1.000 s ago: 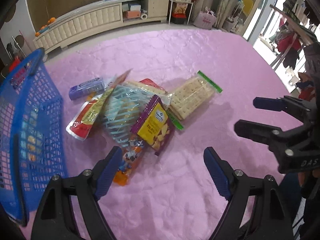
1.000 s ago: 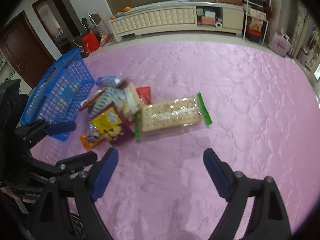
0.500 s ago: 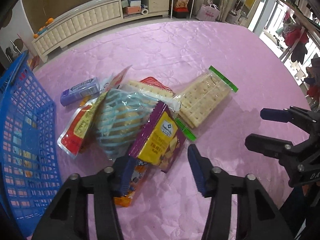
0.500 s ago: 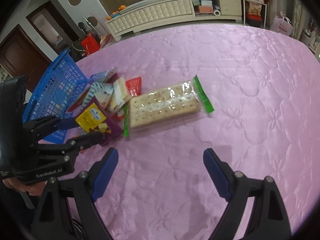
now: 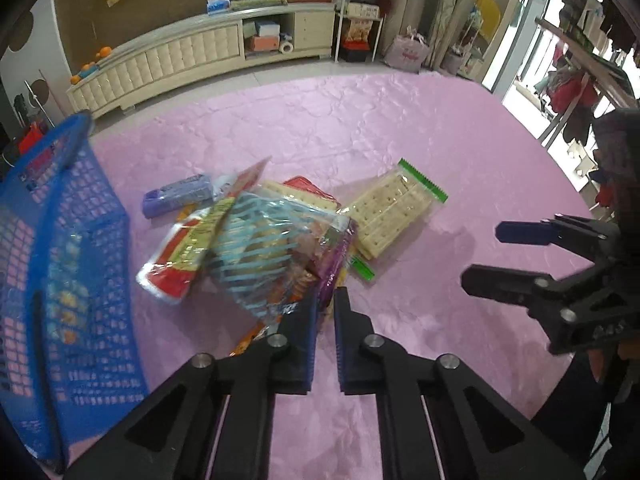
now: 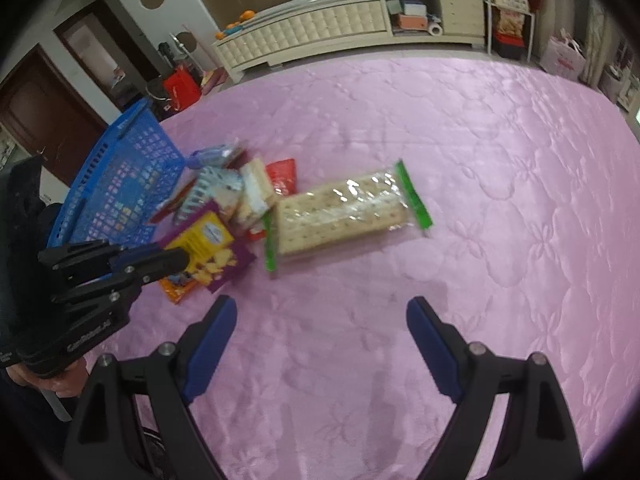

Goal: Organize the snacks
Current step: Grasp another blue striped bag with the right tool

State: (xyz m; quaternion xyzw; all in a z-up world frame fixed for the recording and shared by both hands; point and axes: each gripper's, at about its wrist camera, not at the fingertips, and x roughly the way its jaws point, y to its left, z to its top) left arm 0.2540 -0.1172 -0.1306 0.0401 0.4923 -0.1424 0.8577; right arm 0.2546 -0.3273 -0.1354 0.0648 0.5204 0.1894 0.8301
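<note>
A pile of snack packs lies on the pink quilted cloth (image 5: 400, 140) beside a blue basket (image 5: 60, 280). My left gripper (image 5: 325, 312) is shut on the edge of the purple and yellow snack pack (image 5: 334, 270), seen flat in the right wrist view (image 6: 208, 244), where the left gripper (image 6: 176, 258) also shows. A striped light-blue pack (image 5: 256, 256), a red and white pack (image 5: 180, 264), a purple bar (image 5: 176, 196) and a cracker pack with green ends (image 5: 392, 212) lie in the pile. My right gripper (image 6: 320, 344) is open and empty, hovering in front of the cracker pack (image 6: 340, 212).
The blue basket (image 6: 120, 184) stands at the pile's left. An orange pack (image 6: 178, 286) lies under the purple one. A white cabinet (image 5: 200, 52) lines the far wall. The right gripper (image 5: 508, 256) shows at the right of the left wrist view.
My left gripper moved forward to the pile and closed on the purple and yellow pack, tilting it on edge. The right gripper stayed open and shifted slightly.
</note>
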